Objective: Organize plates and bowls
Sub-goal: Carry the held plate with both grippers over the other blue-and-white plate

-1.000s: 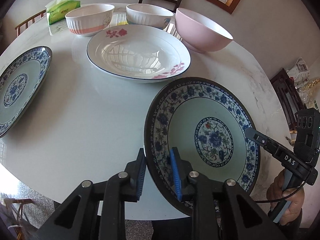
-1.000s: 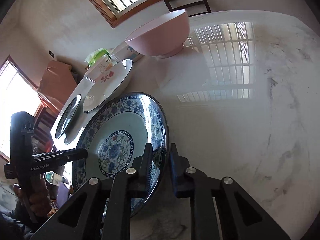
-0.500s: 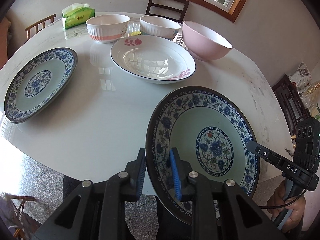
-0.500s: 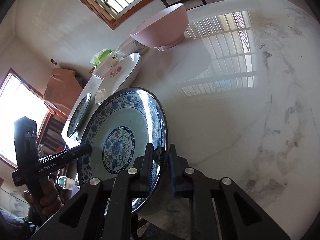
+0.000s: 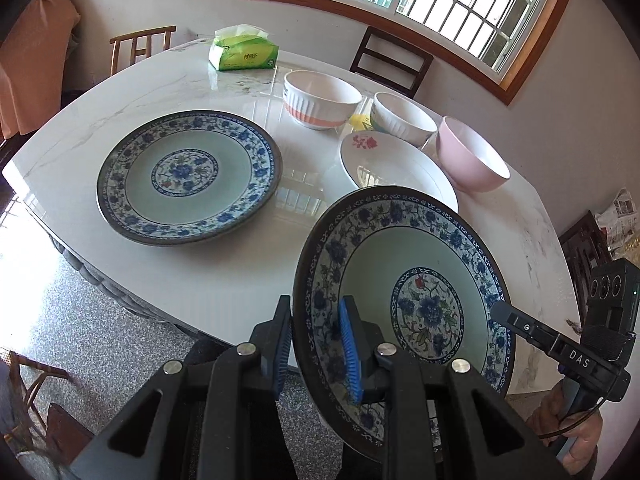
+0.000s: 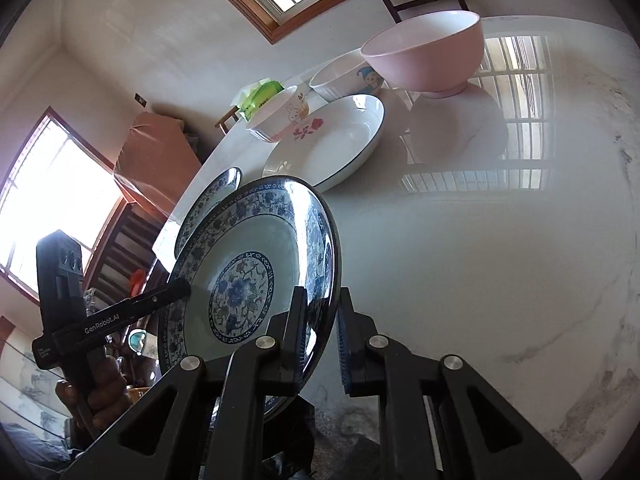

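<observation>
Left wrist view: blue-patterned plate [image 5: 404,292] is held in the air, tilted, at the table's near edge, clamped at opposite rims by left gripper [image 5: 316,344] and right gripper [image 5: 504,312]. Both sets of jaws are nearly closed on the rim; the same is seen in the right wrist view for right gripper [image 6: 322,334]. Matching plate [image 5: 188,176] lies flat on the table [image 5: 224,280], up and to the left of the held one, well apart, nearer the left hand. Stacking is judged as the next step, so a leftward carry is needed. White flowered plate [image 5: 396,168] sits just behind.
</observation>
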`<state>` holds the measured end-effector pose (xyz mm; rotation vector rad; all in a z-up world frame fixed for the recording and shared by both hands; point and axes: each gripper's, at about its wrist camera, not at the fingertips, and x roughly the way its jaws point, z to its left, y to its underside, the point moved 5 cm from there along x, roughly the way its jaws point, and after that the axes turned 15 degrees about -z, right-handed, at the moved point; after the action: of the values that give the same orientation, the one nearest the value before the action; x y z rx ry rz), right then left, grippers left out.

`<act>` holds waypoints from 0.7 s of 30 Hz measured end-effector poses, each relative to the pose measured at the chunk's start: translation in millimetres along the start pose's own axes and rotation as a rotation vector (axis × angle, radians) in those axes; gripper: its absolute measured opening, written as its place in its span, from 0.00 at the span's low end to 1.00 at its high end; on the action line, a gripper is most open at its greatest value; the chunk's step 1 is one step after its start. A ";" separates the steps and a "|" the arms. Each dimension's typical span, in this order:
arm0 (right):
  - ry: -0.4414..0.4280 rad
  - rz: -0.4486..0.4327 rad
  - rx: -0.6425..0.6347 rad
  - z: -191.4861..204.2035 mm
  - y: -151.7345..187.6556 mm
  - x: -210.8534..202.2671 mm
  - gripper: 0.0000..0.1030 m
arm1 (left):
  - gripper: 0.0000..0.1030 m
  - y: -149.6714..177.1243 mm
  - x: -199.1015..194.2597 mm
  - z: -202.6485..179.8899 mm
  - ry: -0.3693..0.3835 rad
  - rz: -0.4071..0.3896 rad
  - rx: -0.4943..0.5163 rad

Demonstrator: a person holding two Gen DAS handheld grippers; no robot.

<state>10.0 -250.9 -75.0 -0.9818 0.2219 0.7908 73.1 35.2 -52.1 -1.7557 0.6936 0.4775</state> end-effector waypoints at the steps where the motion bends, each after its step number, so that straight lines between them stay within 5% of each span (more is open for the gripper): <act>1: -0.006 0.003 -0.008 7.4 -0.8 5.1 0.14 | 0.23 -4.8 -1.2 6.8 -0.008 -0.008 -0.008; 21: -0.103 0.109 -0.115 103.9 -29.0 154.1 0.14 | 0.23 -71.9 29.2 135.1 -0.176 -0.085 -0.135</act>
<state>120.8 -99.0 -75.6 -1.0403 0.1425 0.9596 146.7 172.4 -57.4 -1.8347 0.4694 0.6242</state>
